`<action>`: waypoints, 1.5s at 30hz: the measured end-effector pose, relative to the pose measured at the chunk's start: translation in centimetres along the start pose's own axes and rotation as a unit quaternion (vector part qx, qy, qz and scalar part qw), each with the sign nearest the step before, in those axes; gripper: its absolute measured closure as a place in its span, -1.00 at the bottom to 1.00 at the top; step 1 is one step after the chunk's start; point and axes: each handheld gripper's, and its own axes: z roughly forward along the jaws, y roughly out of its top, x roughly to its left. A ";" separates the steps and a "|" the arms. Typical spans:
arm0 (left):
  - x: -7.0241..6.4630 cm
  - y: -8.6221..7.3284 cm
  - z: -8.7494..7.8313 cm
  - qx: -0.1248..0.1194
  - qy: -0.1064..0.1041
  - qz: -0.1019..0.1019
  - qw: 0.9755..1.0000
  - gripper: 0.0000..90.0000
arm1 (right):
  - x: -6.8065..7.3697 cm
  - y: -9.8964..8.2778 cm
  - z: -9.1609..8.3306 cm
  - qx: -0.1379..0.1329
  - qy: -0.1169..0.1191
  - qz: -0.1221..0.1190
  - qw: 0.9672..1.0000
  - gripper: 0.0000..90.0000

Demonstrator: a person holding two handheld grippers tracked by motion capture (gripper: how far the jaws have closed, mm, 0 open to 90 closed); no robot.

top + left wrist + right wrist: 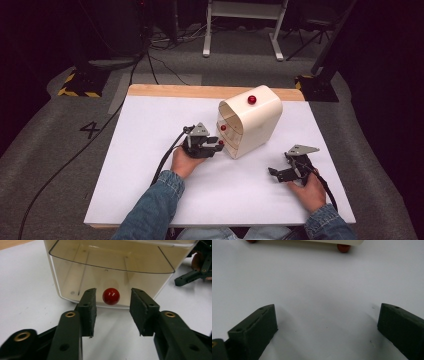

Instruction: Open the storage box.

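A cream drawer cabinet point(252, 125) stands on the white table, with a red knob point(251, 99) on its top and red knobs on its drawer fronts. My left gripper point(214, 146) is at the lowest drawer. In the left gripper view the translucent drawer point(110, 267) has a red knob point(111, 296) that sits between the pads of my left gripper point(113, 302), with a gap on each side. My right gripper point(280, 174) rests open on the table at the front right, with nothing between its fingers point(254, 330).
The white table top point(150, 150) has free room to the left and in front. The cabinet's red feet point(343, 248) show at the top of the right gripper view. Cables and a stand's legs point(240, 35) lie on the floor beyond.
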 end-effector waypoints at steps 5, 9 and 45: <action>0.3 -0.3 0.5 -0.008 -0.012 -0.001 1.000 0.52 | 0.0 0.0 0.0 0.000 0.000 0.000 1.000 -0.95; 0.6 -0.4 0.5 -0.010 -0.020 -0.009 1.000 0.62 | 0.0 0.0 0.0 0.000 0.000 -0.001 1.000 -0.95; -0.2 -3.4 -5.9 0.024 0.007 0.000 1.000 0.62 | 0.0 0.0 0.0 0.000 0.000 0.000 1.000 -0.94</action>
